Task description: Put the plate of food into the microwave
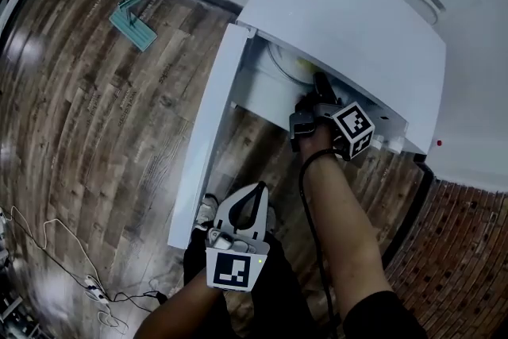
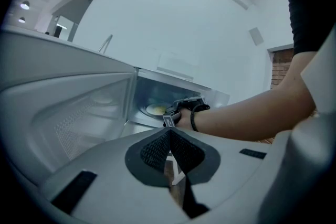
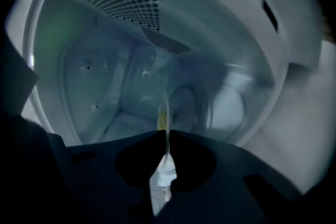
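Observation:
The white microwave (image 1: 349, 20) stands with its door (image 1: 208, 131) swung open to the left. My right gripper (image 1: 315, 83) reaches into the cavity, shut on the rim of the white plate (image 1: 282, 63). In the right gripper view the plate (image 3: 165, 113) runs edge-on between the jaws of the right gripper (image 3: 166, 136), with yellow food beside it. The left gripper view shows the plate (image 2: 156, 109) with its food low inside the cavity, the right gripper (image 2: 177, 111) at its edge. My left gripper (image 1: 252, 190) hangs below the door, shut and empty, as its own view shows (image 2: 169, 136).
The open door (image 2: 79, 107) juts out on the left of the cavity. A green mop head (image 1: 133, 21) lies on the wooden floor at the back left. Loose cables (image 1: 87, 282) trail at the lower left. A brick surface (image 1: 468, 250) is at the lower right.

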### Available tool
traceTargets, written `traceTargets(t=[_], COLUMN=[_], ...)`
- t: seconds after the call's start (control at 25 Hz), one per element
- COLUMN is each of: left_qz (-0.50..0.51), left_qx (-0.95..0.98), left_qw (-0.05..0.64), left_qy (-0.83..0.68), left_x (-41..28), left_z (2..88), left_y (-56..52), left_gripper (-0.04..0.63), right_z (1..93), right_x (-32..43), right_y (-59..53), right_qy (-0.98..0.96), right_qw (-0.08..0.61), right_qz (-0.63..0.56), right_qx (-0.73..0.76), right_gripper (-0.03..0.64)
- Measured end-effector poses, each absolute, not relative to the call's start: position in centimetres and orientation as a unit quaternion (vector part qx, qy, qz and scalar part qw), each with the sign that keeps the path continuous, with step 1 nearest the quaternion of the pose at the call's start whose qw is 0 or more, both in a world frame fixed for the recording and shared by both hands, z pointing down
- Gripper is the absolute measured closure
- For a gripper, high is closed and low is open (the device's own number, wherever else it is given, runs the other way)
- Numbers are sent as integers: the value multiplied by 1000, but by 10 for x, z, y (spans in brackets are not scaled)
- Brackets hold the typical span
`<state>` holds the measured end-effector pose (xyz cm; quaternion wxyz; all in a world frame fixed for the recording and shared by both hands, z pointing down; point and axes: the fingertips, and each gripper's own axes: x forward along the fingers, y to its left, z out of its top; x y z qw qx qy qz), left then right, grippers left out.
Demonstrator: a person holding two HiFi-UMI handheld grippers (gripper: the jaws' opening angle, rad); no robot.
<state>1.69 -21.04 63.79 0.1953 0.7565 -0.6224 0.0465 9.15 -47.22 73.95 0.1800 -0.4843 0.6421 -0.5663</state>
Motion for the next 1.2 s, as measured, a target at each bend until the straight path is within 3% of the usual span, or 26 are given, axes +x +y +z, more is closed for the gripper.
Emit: traceTargets(t=[0.24,0.56,0.68,0.76,0.84,0.96,1.04,1.2], left_qz=[47,58,62,60,55,47,49,56], left_qx=[750,771,779,780,776,766,764,762], left_qw=[236,241,239,240,246,260,262,261], left_qy=[-616,-587,-577,-575,-578,-586,-588,-590], left_x=[20,39,44,46,46,42,40,39], left_z=[652,662,661,660,659,660,662,663], left_y=[-205,-208,-207,-207,-208,-207,-208,-212], left_gripper=[598,598,598,598,598,598,598,598], right_z=[737,725,724,723,720,711,705,691], right_x=[96,95,106,113,119,121,114,91], right_y=[-487,-502,-510,-516,-520,-516,-504,-468], right_qy=[708,747,734,727,721,725,741,783], right_qw=[90,-74,-128,-150,-158,-151,-145,-125], right_qz=[-461,-268,-198,-160,-138,-123,-110,-108], right_qx=[-527,-604,-636,-651,-661,-660,-646,-600], right_gripper=[578,516,462,379,376,404,601,603])
